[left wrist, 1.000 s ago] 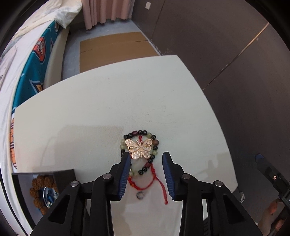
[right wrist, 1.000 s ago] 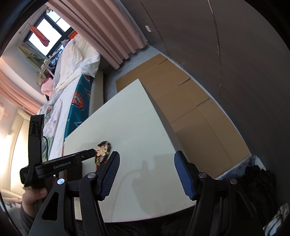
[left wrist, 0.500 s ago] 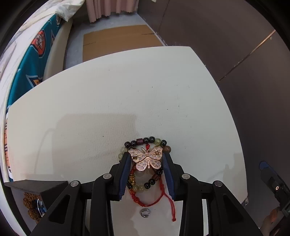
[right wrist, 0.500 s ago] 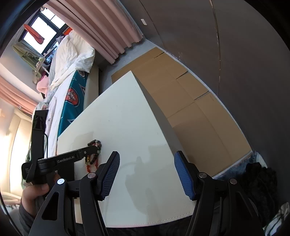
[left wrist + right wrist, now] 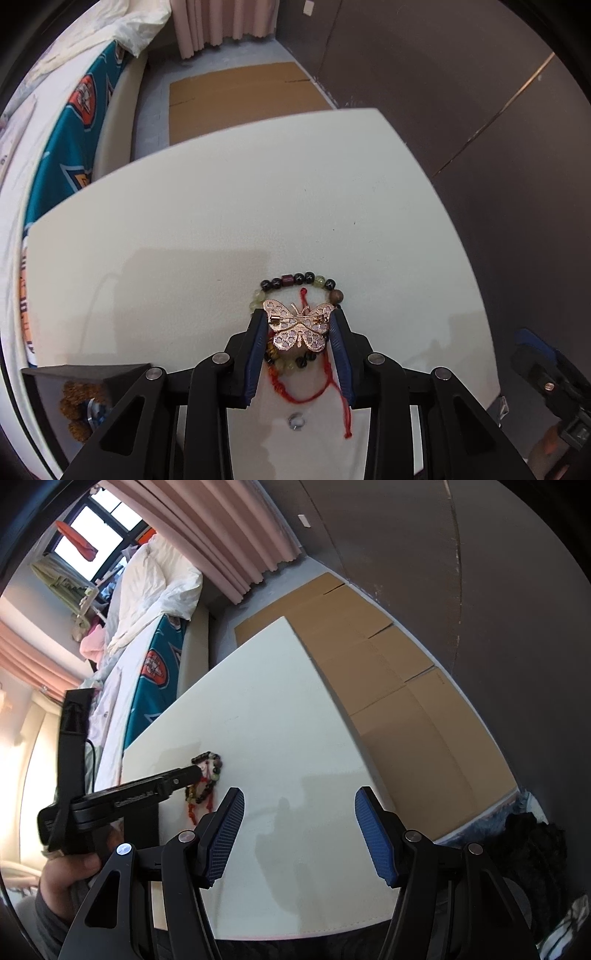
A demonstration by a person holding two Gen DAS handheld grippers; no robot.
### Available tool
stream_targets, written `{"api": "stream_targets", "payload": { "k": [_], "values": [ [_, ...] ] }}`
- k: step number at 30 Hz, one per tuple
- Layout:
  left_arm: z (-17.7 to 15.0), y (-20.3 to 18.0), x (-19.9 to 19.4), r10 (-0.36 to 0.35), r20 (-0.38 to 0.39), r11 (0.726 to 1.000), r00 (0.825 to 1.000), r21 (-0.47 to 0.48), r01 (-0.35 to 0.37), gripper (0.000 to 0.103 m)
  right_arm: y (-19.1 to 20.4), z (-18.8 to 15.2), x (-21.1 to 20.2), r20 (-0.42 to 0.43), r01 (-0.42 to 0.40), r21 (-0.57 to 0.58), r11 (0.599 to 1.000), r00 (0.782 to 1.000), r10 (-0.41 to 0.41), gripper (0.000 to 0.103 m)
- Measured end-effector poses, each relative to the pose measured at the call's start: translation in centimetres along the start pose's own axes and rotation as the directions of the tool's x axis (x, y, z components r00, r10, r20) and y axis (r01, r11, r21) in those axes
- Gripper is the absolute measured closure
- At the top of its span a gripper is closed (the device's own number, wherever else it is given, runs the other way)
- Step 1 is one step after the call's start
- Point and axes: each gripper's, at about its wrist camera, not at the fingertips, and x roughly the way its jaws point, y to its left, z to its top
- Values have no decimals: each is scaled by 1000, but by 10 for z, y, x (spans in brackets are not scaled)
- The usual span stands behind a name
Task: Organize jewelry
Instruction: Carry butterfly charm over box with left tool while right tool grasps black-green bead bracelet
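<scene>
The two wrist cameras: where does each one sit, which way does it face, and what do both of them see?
Left wrist: sits behind the left tongs, looks down along them at the rose-gold butterfly brooch they clamp above the dark-and-green beaded bracelet.
Right wrist: sits behind the open right tongs, faces across the white table; the person's left hand shows.
Shared: table, bracelet, left tongs.

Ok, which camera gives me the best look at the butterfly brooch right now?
Left wrist view: the butterfly brooch sits centred between the left gripper fingers, pin side visible. In the right wrist view the brooch itself can't be made out; only a small jewelry cluster shows at that gripper's tip.
</scene>
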Motion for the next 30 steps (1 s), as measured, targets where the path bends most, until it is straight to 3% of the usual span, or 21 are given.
{"api": "stream_targets", "payload": {
  "k": [12,14,19,30],
  "values": [
    [-11,45,-62,12,94,998,996,-54,-7,68,56,6,35,-55,-51,-69,996,997,48,42],
    [-12,54,-69,15,103,998,995,-64,-9,68,65,9,42,-61,-50,-87,995,997,45,45],
    [-23,81,-89,30,131,996,991,-93,-18,68,83,17,65,-91,-26,-124,992,996,14,64],
    [-54,136,-120,63,163,985,985,-171,-34,68,114,21,108,-129,48,-215,975,989,-77,74]
  ]
}}
